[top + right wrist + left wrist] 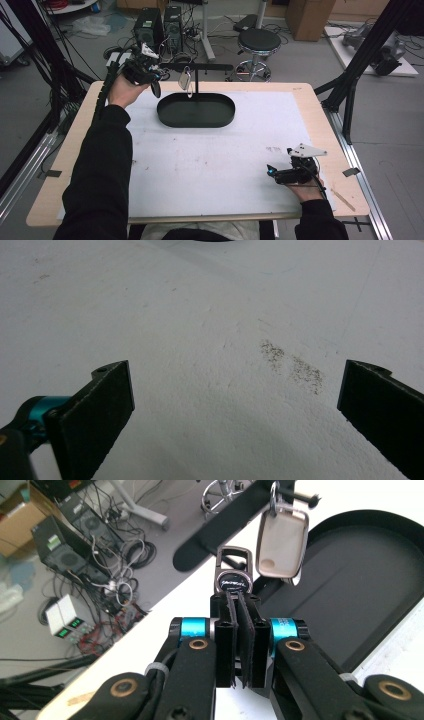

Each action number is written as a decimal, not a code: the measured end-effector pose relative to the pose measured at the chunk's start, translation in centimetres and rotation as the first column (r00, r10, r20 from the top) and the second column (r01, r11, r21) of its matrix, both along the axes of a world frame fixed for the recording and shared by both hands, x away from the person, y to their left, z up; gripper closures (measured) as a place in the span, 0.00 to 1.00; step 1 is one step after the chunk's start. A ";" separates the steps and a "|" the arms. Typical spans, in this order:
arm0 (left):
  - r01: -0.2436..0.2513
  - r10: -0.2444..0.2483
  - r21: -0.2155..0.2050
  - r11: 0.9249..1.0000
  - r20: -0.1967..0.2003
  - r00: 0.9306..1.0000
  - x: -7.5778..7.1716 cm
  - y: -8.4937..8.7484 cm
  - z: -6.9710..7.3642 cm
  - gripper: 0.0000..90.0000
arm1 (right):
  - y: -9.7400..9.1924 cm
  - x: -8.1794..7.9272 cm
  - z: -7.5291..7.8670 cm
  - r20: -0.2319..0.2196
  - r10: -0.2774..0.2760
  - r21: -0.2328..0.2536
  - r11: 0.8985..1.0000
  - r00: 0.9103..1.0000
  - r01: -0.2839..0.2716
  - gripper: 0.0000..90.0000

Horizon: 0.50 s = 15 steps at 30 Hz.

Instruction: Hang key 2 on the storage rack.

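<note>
black round key fob (232,581) with metal loop (printed face), pinched in closed left tool (239,611)

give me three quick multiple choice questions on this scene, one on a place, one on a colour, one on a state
1. Where does the pale tag hang?
A from the stand's bar, above the tray
B flat on the white mat
C in the right gripper

2. What colour is the tray?
A white
B black
C red

3. How do the right gripper's jaws stand?
A shut on a tag
B shut on nothing
C open

Answers: 1 A, it dangles from the bar over the tray. 2 B, the oval tray is black. 3 C, the jaws stand wide apart over bare mat.
</note>
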<state>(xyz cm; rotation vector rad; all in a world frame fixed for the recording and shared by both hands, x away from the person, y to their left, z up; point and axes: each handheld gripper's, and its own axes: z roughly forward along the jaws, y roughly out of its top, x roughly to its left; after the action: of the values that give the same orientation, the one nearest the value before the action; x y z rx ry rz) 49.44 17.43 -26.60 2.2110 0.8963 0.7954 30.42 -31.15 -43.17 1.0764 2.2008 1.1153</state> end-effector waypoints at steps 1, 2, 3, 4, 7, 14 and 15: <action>-0.001 0.001 -0.002 1.000 -0.006 1.000 0.0 0.0 -0.3 0.95 | 0.0 0.0 0.0 0.000 0.000 0.000 1.000 1.000 0.000 0.01; -0.002 0.002 -0.008 1.000 -0.007 1.000 0.0 0.0 -0.7 0.95 | 0.0 0.0 0.0 0.001 0.000 -0.001 1.000 1.000 0.000 0.01; -0.001 0.001 -0.008 1.000 -0.008 1.000 -0.1 0.0 -1.0 0.95 | 0.0 0.0 0.0 0.000 0.001 -0.001 1.000 1.000 -0.001 0.01; -0.003 0.003 -0.010 1.000 -0.012 1.000 -0.1 0.0 -1.2 0.95 | -0.1 0.0 0.0 -0.003 -0.001 -0.002 1.000 1.000 0.001 0.01; -0.012 0.012 -0.018 1.000 0.003 1.000 -0.3 0.0 -1.8 0.95 | -0.1 0.0 -0.1 -0.004 -0.002 -0.002 1.000 1.000 0.002 0.01; -0.083 0.078 0.062 0.995 0.076 0.994 -0.3 -1.0 -3.0 0.95 | 0.0 -0.1 0.0 -0.005 -0.002 -0.001 1.000 1.000 0.002 0.01; -0.090 0.084 0.069 0.994 0.086 0.993 -0.1 -1.2 -3.2 0.95 | 0.0 -0.1 0.0 -0.005 -0.002 -0.002 1.000 1.000 0.002 0.01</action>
<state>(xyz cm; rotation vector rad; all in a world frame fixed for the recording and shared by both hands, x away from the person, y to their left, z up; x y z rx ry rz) 49.29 16.21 -29.77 2.1956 0.9420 0.9683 30.32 -31.10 -43.20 1.0815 2.2038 1.1109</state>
